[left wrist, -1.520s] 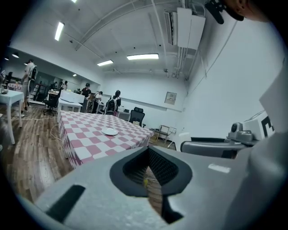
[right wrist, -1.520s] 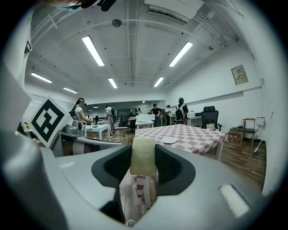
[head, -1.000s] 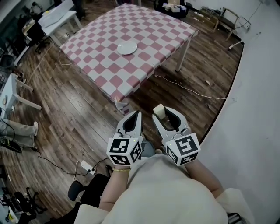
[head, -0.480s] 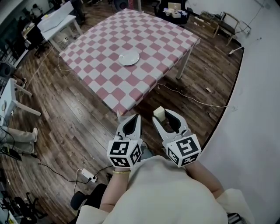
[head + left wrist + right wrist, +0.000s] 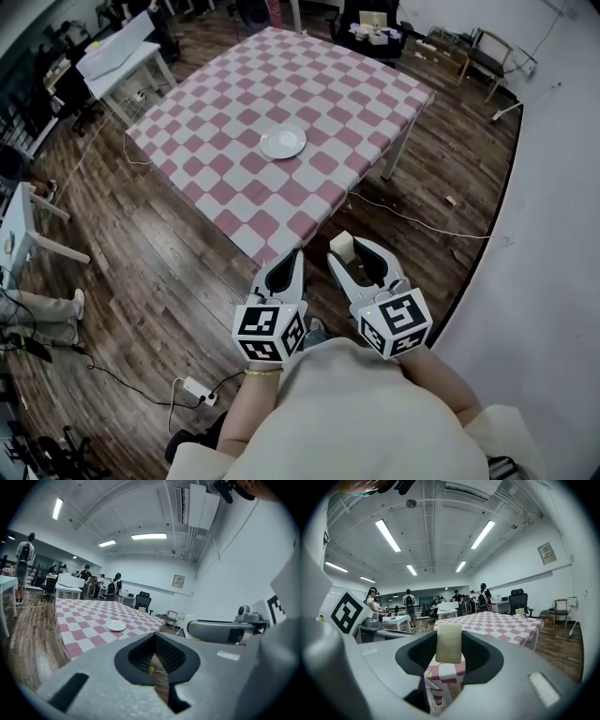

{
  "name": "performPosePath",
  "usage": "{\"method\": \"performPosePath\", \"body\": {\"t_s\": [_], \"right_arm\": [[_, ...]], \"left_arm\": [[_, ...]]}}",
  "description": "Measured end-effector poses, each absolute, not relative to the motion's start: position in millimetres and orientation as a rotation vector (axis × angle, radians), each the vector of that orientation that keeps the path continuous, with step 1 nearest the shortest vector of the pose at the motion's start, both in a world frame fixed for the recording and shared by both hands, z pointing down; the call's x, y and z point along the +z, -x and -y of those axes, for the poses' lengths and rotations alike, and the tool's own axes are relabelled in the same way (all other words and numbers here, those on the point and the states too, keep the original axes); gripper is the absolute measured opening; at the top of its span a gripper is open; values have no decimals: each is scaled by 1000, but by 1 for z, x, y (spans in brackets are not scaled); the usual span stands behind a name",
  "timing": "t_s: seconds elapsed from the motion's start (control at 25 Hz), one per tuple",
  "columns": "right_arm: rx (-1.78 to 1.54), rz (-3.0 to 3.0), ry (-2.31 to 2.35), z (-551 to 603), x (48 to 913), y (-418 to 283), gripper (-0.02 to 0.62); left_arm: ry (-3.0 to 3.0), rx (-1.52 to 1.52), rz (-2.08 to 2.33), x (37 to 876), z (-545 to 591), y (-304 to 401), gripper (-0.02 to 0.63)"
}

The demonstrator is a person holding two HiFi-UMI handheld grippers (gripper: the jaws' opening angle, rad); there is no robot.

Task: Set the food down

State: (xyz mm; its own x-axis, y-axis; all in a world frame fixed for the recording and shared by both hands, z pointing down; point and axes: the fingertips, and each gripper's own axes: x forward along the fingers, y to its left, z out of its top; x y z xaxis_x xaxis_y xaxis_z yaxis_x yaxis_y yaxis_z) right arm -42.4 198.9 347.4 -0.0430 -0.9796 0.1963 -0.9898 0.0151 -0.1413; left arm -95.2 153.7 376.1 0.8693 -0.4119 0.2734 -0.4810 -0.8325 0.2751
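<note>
A pale cream block of food (image 5: 341, 246) (image 5: 449, 643) is clamped between the jaws of my right gripper (image 5: 351, 253) (image 5: 450, 654), held above the wood floor short of the table. My left gripper (image 5: 296, 259) (image 5: 157, 660) hangs beside it, shut with nothing between its jaws. Ahead stands a table with a pink-and-white checked cloth (image 5: 336, 103) (image 5: 75, 620) (image 5: 506, 623), its near corner just in front of both grippers. A small white plate (image 5: 283, 142) (image 5: 115, 626) lies near the table's middle, bare.
Cables (image 5: 412, 214) trail over the wood floor right of the table. A white desk (image 5: 120, 47) stands at the far left, a black chair with boxes (image 5: 373, 21) behind the table, a white wall (image 5: 553, 234) at the right. A power strip (image 5: 197, 388) lies lower left. People stand in the background.
The table and plate have drawn closer and lower in the head view as the person walks toward them. Both grippers keep the same pose, the food still held.
</note>
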Motion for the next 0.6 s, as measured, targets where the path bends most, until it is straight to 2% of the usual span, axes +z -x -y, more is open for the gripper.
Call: {"method": "performPosePath", "body": {"t_s": [0.6], "right_arm": [[388,2195,-2185,-131,350,41,169]], "left_arm": [[-2712,288,638,379,-84,97,5]]}}
